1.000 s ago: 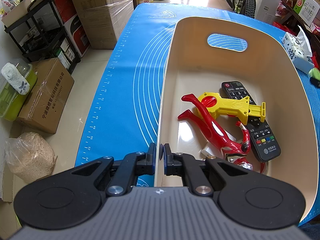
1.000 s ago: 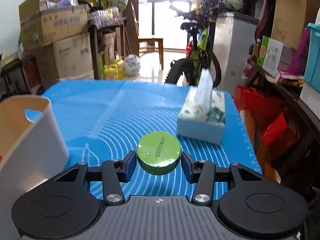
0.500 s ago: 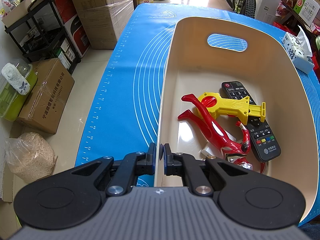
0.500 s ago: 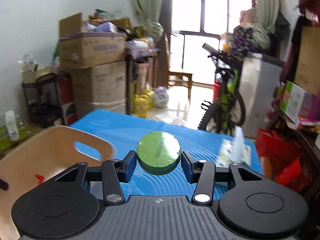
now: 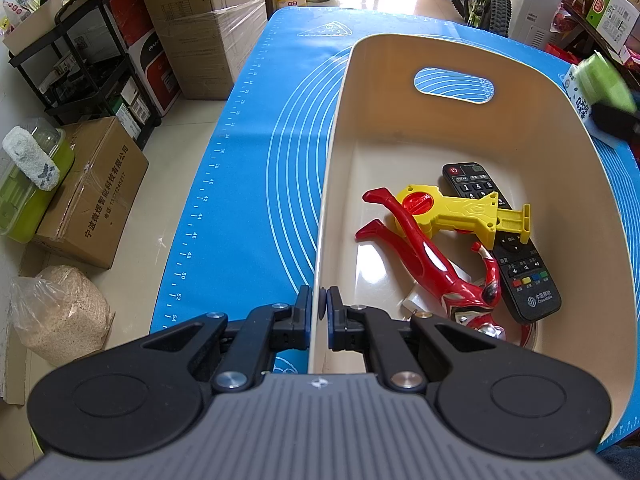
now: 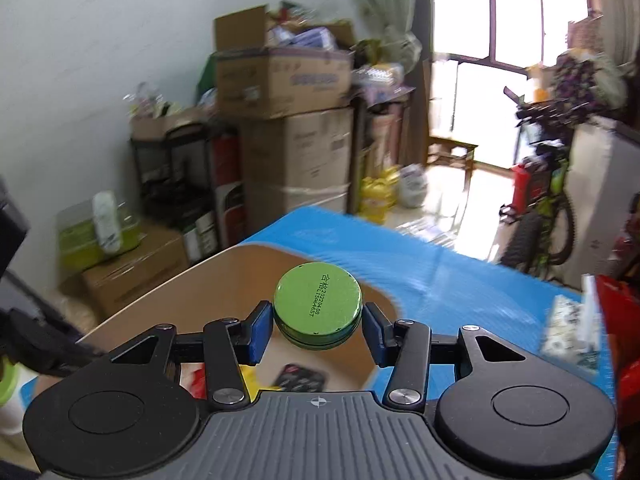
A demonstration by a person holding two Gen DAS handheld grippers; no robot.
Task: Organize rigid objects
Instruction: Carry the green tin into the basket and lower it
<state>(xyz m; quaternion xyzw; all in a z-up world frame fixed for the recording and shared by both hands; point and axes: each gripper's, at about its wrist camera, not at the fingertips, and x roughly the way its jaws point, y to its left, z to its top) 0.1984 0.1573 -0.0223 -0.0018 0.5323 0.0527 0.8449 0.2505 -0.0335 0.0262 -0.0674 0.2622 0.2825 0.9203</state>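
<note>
Left wrist view: left gripper point(image 5: 319, 312) pinched tight on the near-left wall of the cream bin point(image 5: 326, 184), one finger outside, one inside, so bracing the bin, not free for a pick. Inside on the floor: black remote point(image 5: 504, 240) lying long axis running away from the camera, yellow toy tool point(image 5: 460, 210) crossed over it, red figure point(image 5: 432, 268) slanted alongside, all crowded toward the near-right half. Far half under the handle slot point(image 5: 454, 85) looks bare. Blurred green shape at the far right edge, beyond the right wall, probably the green tin point(image 5: 602, 80) with a dark bit of the other gripper under it. Blue mat point(image 5: 248, 184) under everything. Right wrist view: right gripper point(image 6: 318, 330) at mid opening, pads clamped on the sides of the round green tin point(image 6: 319, 306), flat face with printed code tilted toward the lens, tin clear of any surface. Below and ahead of the tin: bin interior, with part of the remote point(image 6: 298, 378) and a red-yellow scrap just under the fingers. Tissue pack point(image 6: 572, 332) off to the right on the mat. Key relation, as a judgement: tin above the bin's right side, bare floor ahead toward the handle end, so a drop there should avoid the toy pile. Background motion-blurred, exact height over the rim not readable.
</note>
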